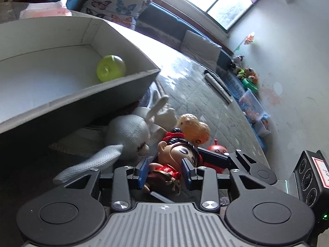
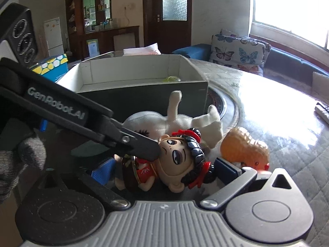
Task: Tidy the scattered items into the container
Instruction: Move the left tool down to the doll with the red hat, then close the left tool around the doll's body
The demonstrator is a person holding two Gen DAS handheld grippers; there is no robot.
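The doll figure (image 1: 174,160) lay on the table outside the box (image 1: 86,100), between the spread, unclenched jaws of both the left gripper (image 1: 166,170) and right gripper (image 2: 164,173), so only the green ball (image 1: 111,68) seemed tidied, rabbit (image 1: 131,135) and peanut toy (image 2: 244,148) remaining; "GenRobot.AI" marked a finger.
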